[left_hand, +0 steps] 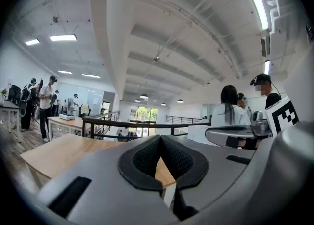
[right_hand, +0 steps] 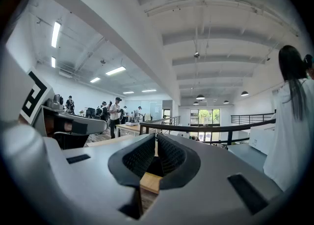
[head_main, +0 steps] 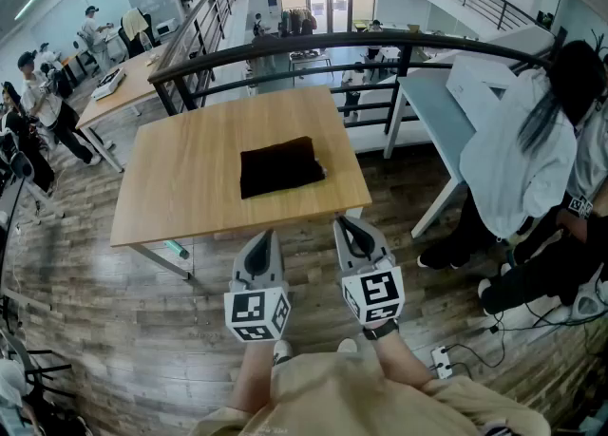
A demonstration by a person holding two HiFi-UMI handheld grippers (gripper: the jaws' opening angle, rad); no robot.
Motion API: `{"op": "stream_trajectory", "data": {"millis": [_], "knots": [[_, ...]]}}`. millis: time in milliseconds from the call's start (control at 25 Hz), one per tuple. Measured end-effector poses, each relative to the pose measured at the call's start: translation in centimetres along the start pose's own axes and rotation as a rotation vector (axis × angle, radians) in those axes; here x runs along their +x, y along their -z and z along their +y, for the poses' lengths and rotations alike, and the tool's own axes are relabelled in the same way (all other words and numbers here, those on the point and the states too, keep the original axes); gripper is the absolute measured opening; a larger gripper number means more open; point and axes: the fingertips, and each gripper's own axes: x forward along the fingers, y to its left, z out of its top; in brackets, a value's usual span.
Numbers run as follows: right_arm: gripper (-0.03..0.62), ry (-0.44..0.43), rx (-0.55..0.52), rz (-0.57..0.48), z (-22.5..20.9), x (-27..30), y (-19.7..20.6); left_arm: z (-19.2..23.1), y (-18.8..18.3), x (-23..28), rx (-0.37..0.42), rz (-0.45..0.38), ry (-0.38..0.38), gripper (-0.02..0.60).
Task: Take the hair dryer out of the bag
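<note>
A dark, flat bag (head_main: 279, 166) lies on the wooden table (head_main: 180, 178), right of its middle. No hair dryer shows outside it. My left gripper (head_main: 261, 238) and my right gripper (head_main: 349, 226) hang side by side just short of the table's near edge, both level and pointing at the table. Both are shut with nothing between the pads. In the left gripper view the closed fingertips (left_hand: 159, 140) meet above the tabletop (left_hand: 59, 153). The right gripper view shows the closed fingertips (right_hand: 155, 138) over the table's near edge (right_hand: 149, 182).
A curved black railing (head_main: 313, 45) runs behind the table. A pale table (head_main: 432, 106) stands at the right, with a person in white (head_main: 522, 154) beside it. Several people stand at desks far left. A power strip and cables (head_main: 446, 358) lie on the floor at the lower right.
</note>
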Motion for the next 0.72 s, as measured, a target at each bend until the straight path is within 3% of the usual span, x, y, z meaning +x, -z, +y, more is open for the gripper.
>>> {"op": "stream_trajectory", "data": {"millis": [240,480,720], "knots": [[0.023,-0.016,0.012,0.014,-2.3,-2.5,0.9,-3.9,0.4,-0.3,-0.005,-0.014,-0.001,0.012],[0.024,-0.042,0.108,-0.025,-3.4,-3.5,1.5,-6.0,1.4,-0.6,0.007,0.015,0.013,0.012],[0.023,-0.05,0.134,-0.025,-3.7,-2.9,2.5,-5.1,2.3,0.4,0.015,0.035,-0.057,0.011]]}}
